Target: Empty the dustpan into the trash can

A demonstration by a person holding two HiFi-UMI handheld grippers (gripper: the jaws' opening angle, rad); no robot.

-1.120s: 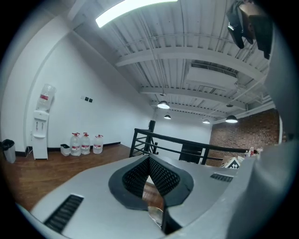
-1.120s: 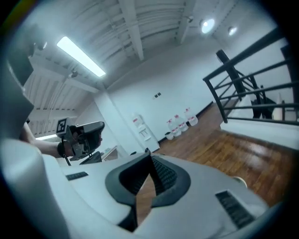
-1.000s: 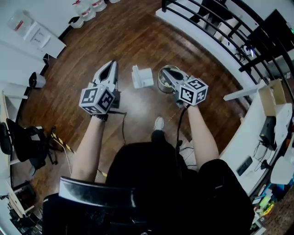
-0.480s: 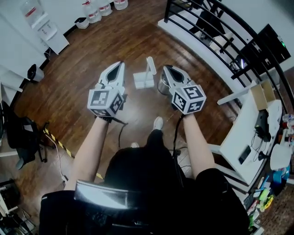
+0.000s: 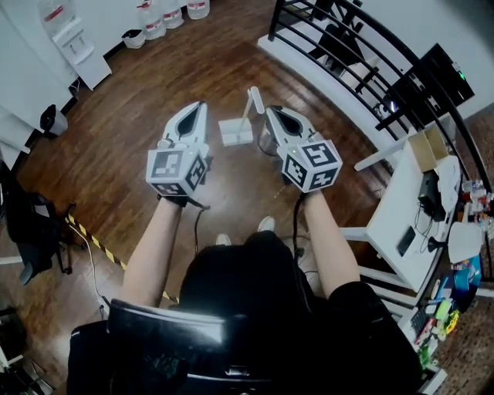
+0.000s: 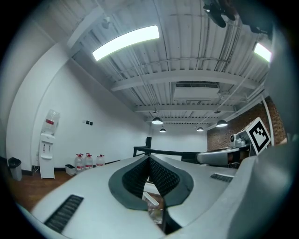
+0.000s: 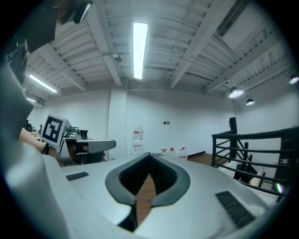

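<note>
In the head view a white dustpan stands on the wooden floor with its handle upright. Right of it stands a shiny metal trash can, partly hidden behind my right gripper. My left gripper is held in the air left of the dustpan. Both grippers are shut and hold nothing. In the left gripper view the closed jaws leave a gap where the dustpan handle and the can show. The right gripper view has only bare floor behind its closed jaws.
A black railing runs along the back right, with a white desk beneath it. Water bottles and a dispenser stand at the far wall. A black chair and striped tape lie at the left. My shoes are behind the grippers.
Both grippers have moved forward and up and now flank the dustpan. The right gripper has rolled. The person has stepped closer. The jaws have stayed shut.
</note>
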